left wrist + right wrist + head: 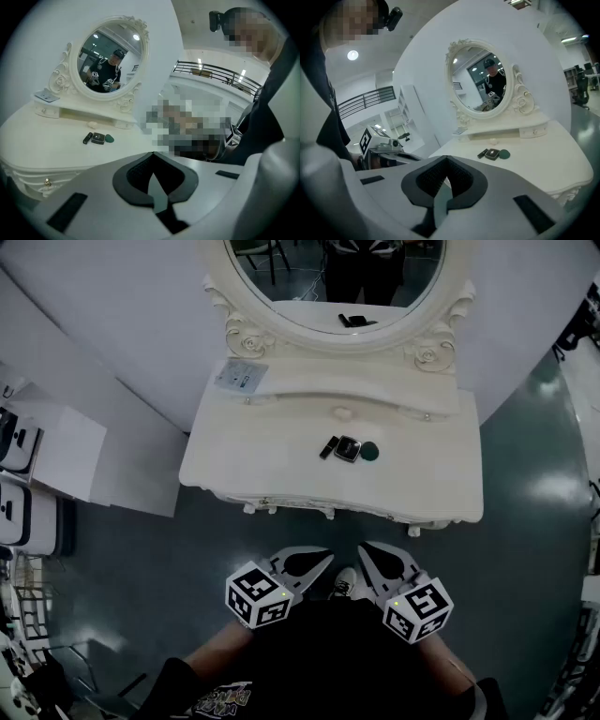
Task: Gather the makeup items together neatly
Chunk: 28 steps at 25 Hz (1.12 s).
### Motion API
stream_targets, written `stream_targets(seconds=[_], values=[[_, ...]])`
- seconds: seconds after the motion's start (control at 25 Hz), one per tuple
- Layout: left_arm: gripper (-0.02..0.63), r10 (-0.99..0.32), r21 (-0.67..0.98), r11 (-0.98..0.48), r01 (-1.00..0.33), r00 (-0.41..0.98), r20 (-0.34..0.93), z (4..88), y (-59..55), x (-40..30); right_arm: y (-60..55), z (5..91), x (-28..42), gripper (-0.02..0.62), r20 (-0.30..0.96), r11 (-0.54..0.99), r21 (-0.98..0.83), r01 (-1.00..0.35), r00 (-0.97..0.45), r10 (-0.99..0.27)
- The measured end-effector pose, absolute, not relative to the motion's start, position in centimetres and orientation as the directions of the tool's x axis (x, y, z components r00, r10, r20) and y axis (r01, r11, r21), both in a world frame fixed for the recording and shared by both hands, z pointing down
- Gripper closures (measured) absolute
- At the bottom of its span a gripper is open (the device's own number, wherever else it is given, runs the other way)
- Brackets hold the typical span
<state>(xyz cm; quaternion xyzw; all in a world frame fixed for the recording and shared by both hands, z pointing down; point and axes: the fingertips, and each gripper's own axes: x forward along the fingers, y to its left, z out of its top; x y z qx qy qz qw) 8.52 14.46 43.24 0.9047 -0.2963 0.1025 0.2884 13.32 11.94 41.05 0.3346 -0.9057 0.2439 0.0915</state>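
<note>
- The cream-white carved tabletop point(262, 465) stands against the wall ahead of me, on a dark glossy floor point(122, 549).
- An oval mirror in a carved cream frame point(246, 334) rises from its raised back shelf.
- My left gripper point(152, 157) is clenched with nothing between its jaws. It is held low near my body, short of the tabletop's front edge.
- My right gripper point(447, 161) is likewise clenched and empty, just beside the left one.
- A pale blue-grey card point(241, 376) lies on the shelf's left end.
- A square black compact point(348, 449) sits mid-tabletop.
- A dark green round pad point(369, 452) lies just right of the compact.
- A slim black tube point(328, 447) lies just left of the compact.
- A small pale oval piece point(342, 412) lies nearer the shelf, apart from that row.
</note>
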Motion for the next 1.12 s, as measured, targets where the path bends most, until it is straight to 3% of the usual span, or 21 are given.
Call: stream_targets(seconds=[0.72,1.12], values=[[0.598,-0.511,0.464,-0.626,-0.627,0.779,0.364,43.3,14.6,7.8,11.3,40.8,13.2,0.566,0.317,0.676,-0.373,-0.636,-0.772,-0.551],[0.598,-0.588,0.424,-0.563,-0.710,0.704,0.398,44.4,12.8,7.4,9.9,39.8,13.8,0.566,0.284,0.694,-0.363,-0.622,-0.783,-0.554]])
